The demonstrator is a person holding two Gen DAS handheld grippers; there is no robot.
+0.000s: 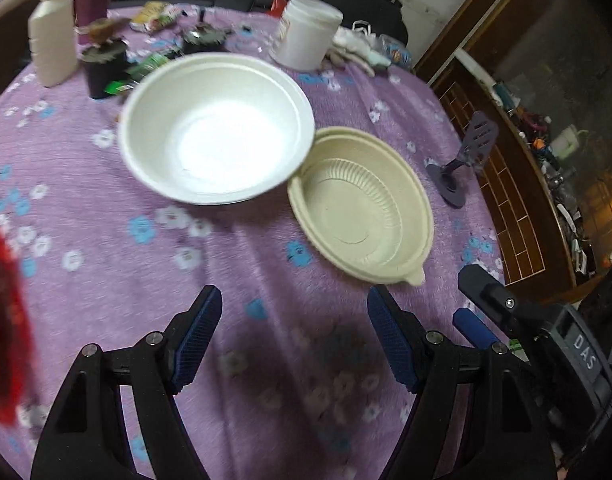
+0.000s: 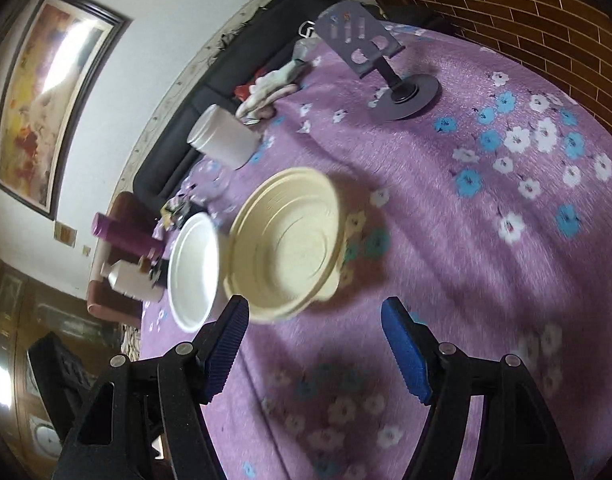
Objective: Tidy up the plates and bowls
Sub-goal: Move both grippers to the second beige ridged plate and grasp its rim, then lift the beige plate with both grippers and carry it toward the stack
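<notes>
Both grippers, left [image 1: 294, 312] and right [image 2: 316, 322], wide open and empty, hovering near the white bowl [image 1: 216, 128] touching the cream bowl [image 1: 362, 204] mid-table, probably set for nesting.

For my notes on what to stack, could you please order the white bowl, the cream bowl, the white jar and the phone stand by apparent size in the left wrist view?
1. white bowl
2. cream bowl, close to it
3. white jar, farther away, so unsure
4. phone stand
</notes>
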